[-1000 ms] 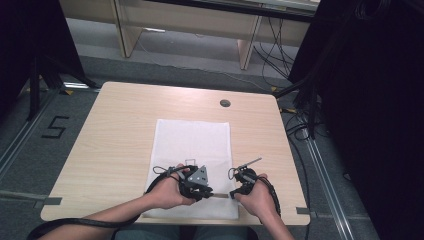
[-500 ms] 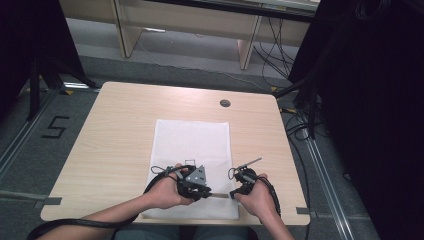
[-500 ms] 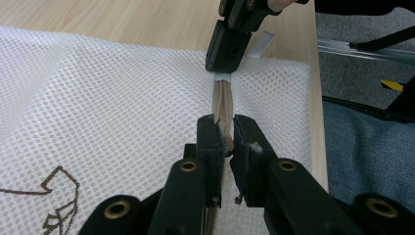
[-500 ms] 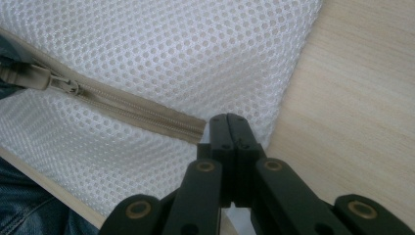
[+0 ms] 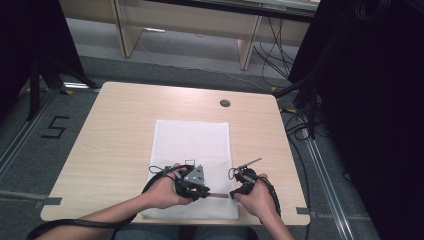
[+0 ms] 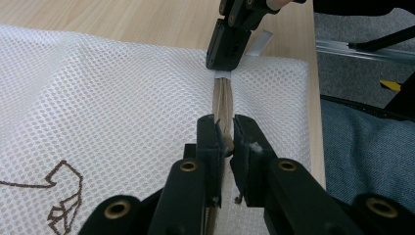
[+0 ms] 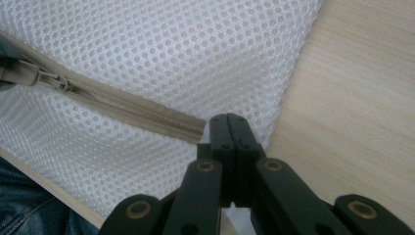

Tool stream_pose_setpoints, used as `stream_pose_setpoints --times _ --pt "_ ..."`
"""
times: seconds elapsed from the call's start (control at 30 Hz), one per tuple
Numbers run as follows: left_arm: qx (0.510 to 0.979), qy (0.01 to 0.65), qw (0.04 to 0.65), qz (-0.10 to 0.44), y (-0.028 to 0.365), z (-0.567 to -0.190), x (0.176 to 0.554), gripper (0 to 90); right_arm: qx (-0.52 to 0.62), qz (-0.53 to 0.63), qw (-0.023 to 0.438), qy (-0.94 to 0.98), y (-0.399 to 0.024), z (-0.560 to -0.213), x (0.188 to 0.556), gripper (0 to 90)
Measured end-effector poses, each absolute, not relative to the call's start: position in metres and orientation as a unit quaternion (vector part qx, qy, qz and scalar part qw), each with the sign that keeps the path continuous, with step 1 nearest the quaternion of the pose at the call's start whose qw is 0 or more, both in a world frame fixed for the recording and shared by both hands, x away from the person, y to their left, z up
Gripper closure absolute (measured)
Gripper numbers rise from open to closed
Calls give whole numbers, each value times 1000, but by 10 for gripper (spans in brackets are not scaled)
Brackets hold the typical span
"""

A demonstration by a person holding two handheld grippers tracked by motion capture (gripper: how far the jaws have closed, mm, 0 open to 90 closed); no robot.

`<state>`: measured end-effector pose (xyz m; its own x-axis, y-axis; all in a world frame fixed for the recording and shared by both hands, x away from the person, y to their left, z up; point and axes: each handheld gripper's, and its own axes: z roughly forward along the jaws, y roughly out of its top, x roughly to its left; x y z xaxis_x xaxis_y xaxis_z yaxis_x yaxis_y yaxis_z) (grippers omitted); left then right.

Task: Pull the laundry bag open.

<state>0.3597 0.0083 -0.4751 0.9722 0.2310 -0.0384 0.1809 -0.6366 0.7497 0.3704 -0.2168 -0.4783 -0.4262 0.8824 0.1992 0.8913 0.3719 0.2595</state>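
Plenty of bare surface (image 5: 120, 130) left, right and beyond the mesh bag (image 5: 192, 145); the only thing out there is a small round hole (image 5: 225, 103) near the far edge.

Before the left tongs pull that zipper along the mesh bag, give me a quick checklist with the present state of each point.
1. Left tongs closed on the zipper pull: ok.
2. Right tongs shut on the mesh bag at the zipper end: ok, pinching the fabric just past the tape.
3. Zipper lies straight between the two tongs: ok.
4. Bag flat on the table: ok.
5. Zipper teeth free of snagged mesh: cannot tell.
6. Bag's contents: cannot tell.
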Motion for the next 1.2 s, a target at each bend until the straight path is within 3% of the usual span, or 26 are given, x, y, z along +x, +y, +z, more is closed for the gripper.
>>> stream_pose_setpoints --times 1.2 --pt "902 123 414 25 26 -473 359 814 -533 -171 11 -829 -217 -479 370 900"
